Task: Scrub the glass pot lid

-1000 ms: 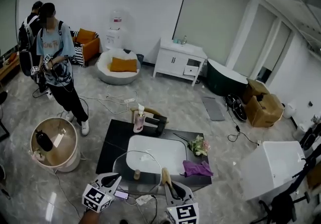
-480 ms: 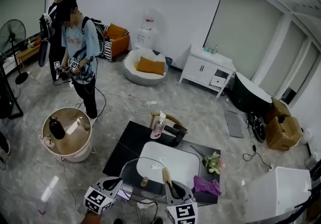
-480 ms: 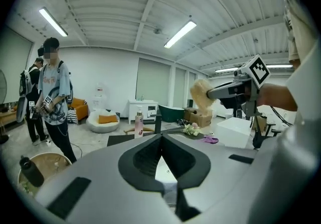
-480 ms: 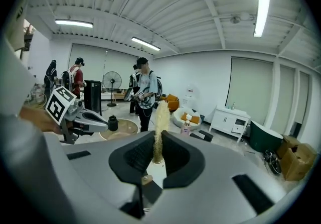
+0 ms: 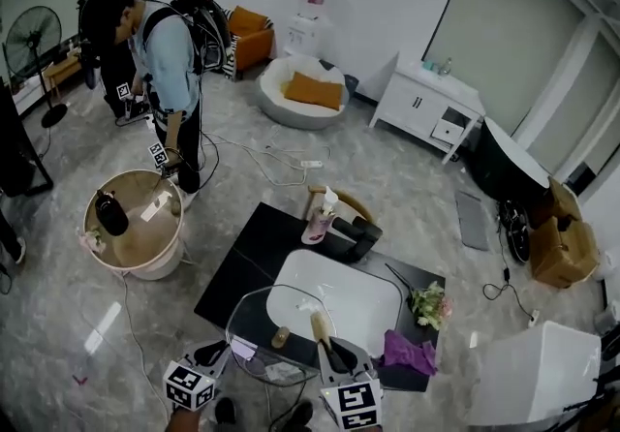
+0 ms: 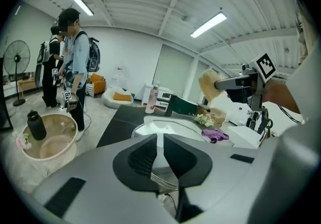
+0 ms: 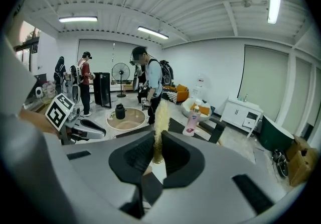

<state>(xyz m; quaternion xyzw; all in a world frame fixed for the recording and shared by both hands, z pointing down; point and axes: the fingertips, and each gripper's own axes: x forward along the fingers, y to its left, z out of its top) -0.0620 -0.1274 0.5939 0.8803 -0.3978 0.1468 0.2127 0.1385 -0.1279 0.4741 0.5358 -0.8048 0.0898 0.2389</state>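
Clerk: Item one, glass pot lid; where is it, and how is it held?

Checker: Raised over the near edge of the white sink basin, knob side up; left gripper pinched nearly closed on the lid's near-left rim; no other support visible.

Clerk: Item two?

Checker: Scrub brush; clamped in the right gripper, its head over the lid's right part; whether it touches the glass cannot be told. Beyond: black counter around the basin; purple cloth to the basin's right.

Clerk: Hazards?

Checker: Judgement only; one pinch on a thin glass rim; brush pressure far from that pinch could lever the lid, so it twists, slips free and strikes basin or floor; wet glass would worsen this.

Clerk: Differences between views?

Checker: Head view alone gives the lid's full outline and knob; left gripper view alone shows the brush's tan head in the air at the right, apart from the rim between its own jaws; right gripper view shows the tan brush between its jaws, the lid scarcely at all.
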